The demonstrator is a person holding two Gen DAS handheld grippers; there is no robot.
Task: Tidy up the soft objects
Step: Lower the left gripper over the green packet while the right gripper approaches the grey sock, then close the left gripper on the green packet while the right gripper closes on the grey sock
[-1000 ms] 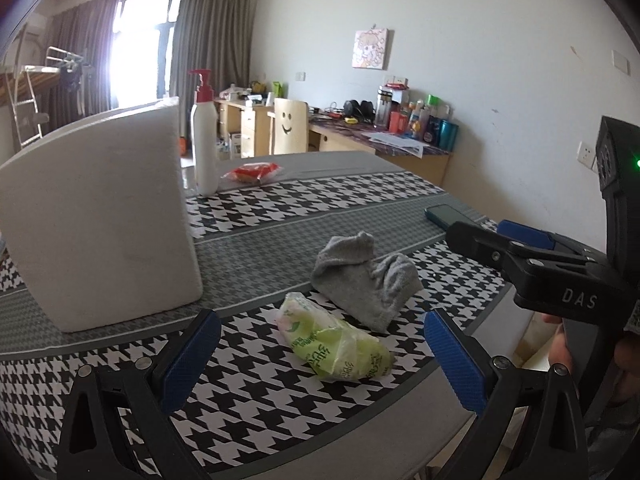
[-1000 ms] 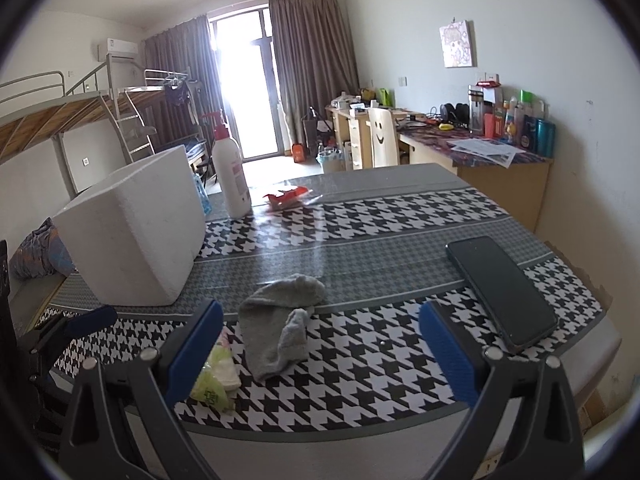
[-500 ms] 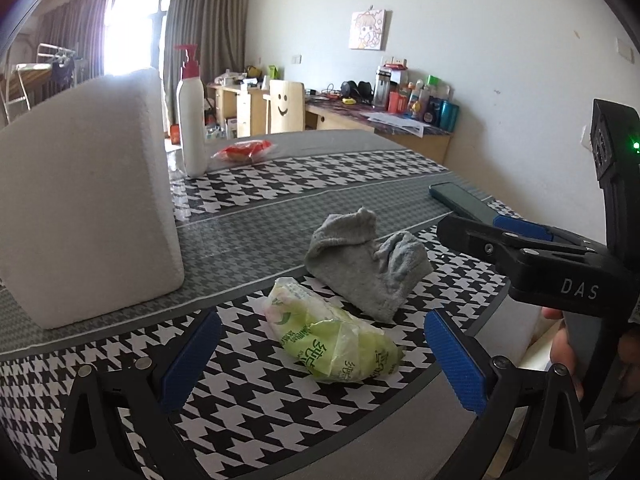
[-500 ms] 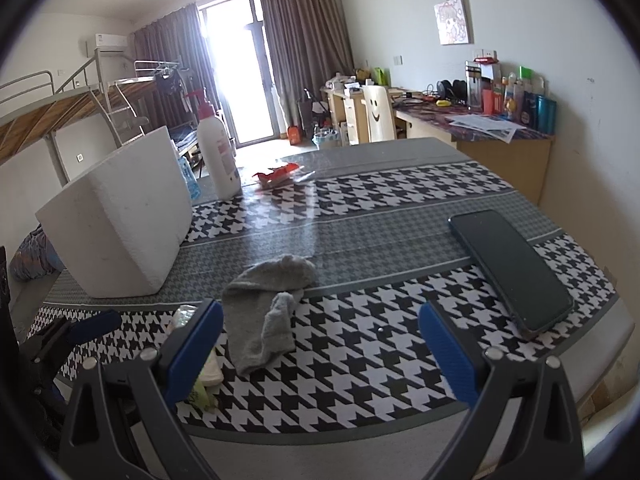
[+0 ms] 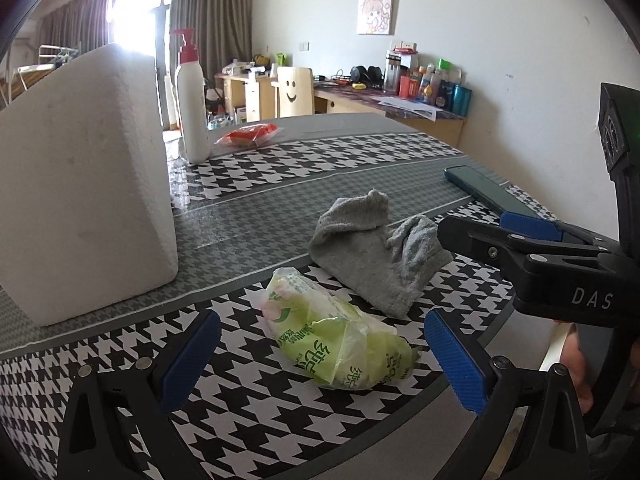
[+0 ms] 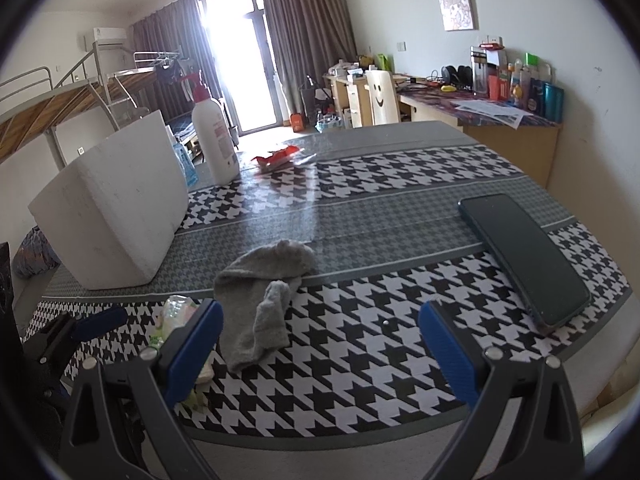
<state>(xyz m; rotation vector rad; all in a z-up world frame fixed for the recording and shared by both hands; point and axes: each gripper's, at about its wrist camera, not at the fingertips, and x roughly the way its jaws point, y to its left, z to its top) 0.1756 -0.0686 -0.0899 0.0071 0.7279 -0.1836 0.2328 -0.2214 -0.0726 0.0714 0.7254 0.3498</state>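
On the houndstooth-covered counter [image 6: 380,184]: white foam box [image 6: 116,208] at the left, white pump bottle [image 6: 214,140] with red top just behind it, red packet [image 6: 278,157] near the bottle, dark phone [image 6: 524,258] lying flat at the right edge. Beyond: chair with smiley-face back [image 5: 295,92], cluttered desk [image 6: 496,108], grey curtains [image 6: 308,40], bunk bed frame [image 6: 52,100], picture on wall [image 6: 458,7].

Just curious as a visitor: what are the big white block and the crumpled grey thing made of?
The white block looks like foam, probably polystyrene: matt, faintly pitted faces, softened edges. The grey thing looks like knitted fabric, likely a sock: fuzzy, limp, folded on itself.
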